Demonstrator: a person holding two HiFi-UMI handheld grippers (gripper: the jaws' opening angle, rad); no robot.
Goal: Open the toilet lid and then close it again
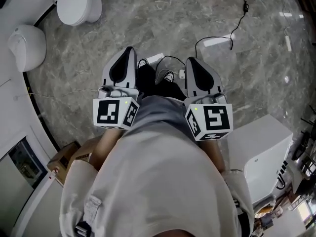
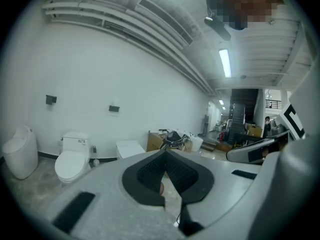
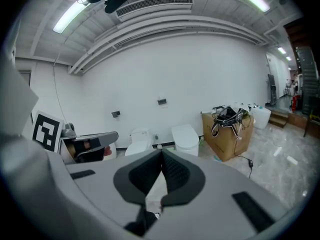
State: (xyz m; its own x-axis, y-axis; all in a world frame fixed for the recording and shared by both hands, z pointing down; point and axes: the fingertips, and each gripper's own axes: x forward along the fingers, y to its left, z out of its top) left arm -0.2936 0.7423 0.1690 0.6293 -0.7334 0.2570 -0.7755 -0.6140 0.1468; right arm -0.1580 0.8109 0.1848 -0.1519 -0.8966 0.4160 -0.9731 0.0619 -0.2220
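Head view, steeply down: toilet at top left, lid down. Well apart from the toilet, toward the middle, left claw and right claw side by side over grey stone floor, aimed up the frame and right of the toilet rather than at it. Both shut, tip against tip, gripping nothing. Behind them, farther still from the toilet, the marker cubes. Just below and left of the toilet, a round toilet. Far right of the toilet, a black cable on the floor.

Left gripper view: left claw closed, pads meeting, nothing between. Toilet low on the left against the white wall, well beyond the claw and left of its tips, no contact. Lid flat on the bowl. Left of the toilet, the round toilet; right of the toilet, a white fixture, then a box. Much farther right of the toilet, the right claw seen side-on.

Right gripper view: right claw closed and empty. Toilet far beyond, just up and left of the tips, lid partly hidden by the claw's body. Right of the toilet, the white fixture, then the box. Left of the toilet, the left claw.
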